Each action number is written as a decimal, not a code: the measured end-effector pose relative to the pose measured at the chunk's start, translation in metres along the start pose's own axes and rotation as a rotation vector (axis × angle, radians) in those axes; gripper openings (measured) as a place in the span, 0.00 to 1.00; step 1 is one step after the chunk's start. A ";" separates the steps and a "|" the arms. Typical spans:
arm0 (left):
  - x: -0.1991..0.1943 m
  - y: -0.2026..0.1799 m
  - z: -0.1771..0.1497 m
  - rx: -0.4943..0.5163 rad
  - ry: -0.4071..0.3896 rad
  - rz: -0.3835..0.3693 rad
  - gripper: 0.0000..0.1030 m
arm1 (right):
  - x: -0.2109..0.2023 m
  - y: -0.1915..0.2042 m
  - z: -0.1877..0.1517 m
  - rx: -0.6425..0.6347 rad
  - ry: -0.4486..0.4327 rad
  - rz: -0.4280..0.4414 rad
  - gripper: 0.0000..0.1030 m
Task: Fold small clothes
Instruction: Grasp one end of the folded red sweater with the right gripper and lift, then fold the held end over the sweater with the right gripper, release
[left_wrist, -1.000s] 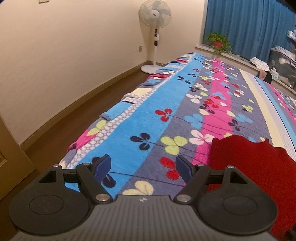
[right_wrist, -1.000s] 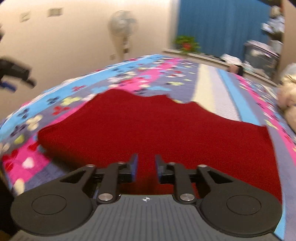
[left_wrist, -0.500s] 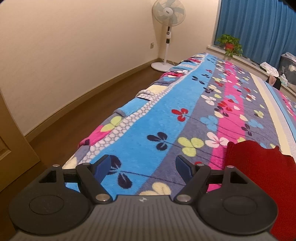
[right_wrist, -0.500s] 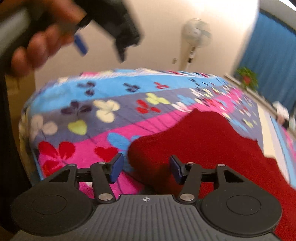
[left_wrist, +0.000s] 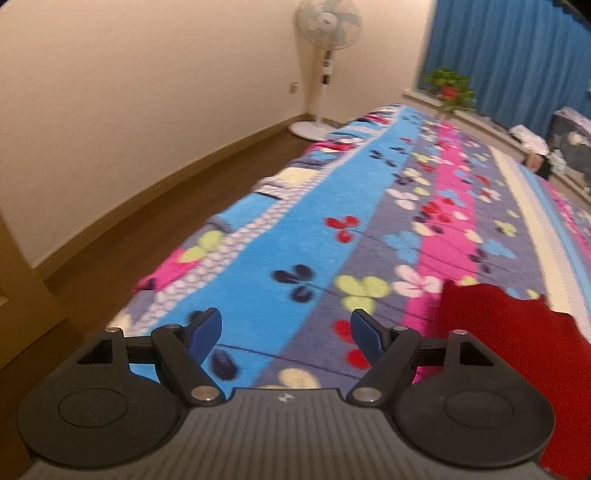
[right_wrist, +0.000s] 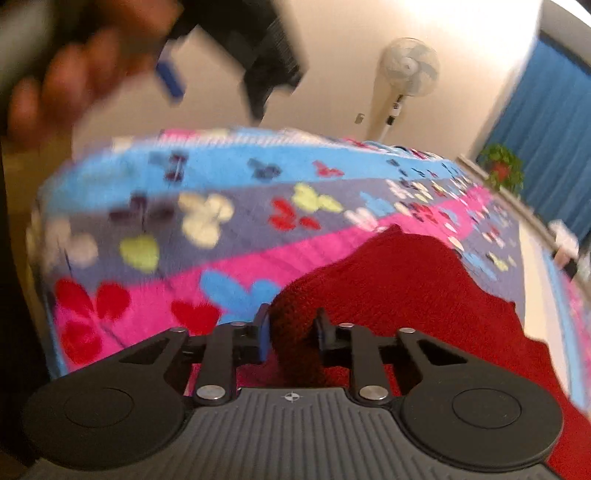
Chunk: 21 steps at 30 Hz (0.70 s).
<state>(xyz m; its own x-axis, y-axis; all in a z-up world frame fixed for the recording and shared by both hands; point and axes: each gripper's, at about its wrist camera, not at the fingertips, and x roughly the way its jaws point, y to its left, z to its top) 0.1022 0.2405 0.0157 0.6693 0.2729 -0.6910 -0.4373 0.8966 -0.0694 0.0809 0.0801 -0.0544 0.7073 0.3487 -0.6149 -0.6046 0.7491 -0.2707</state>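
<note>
The right gripper (right_wrist: 291, 334), its jaws having just closed, pinches a bunched corner of the red knitted garment (right_wrist: 417, 291) lying directly ahead on the floral blanket (right_wrist: 229, 266). Soft and light, the garment is best taken at corners. The left gripper (left_wrist: 286, 332) hovers wide open and empty, the garment to its right; only the right view shows the grasp.
</note>
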 end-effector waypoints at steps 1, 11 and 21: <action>-0.001 -0.006 -0.001 0.013 -0.001 -0.025 0.79 | -0.008 -0.009 0.002 0.034 -0.016 0.008 0.20; -0.002 -0.075 -0.014 0.141 -0.010 -0.166 0.79 | -0.113 -0.152 -0.038 0.604 -0.214 -0.031 0.18; 0.008 -0.123 -0.031 0.266 0.009 -0.166 0.79 | -0.227 -0.289 -0.221 1.311 -0.267 -0.510 0.17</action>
<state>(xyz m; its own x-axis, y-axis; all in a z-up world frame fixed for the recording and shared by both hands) 0.1422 0.1219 -0.0034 0.7124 0.1128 -0.6927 -0.1488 0.9888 0.0081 0.0143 -0.3402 -0.0001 0.8757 -0.1286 -0.4655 0.3967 0.7411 0.5416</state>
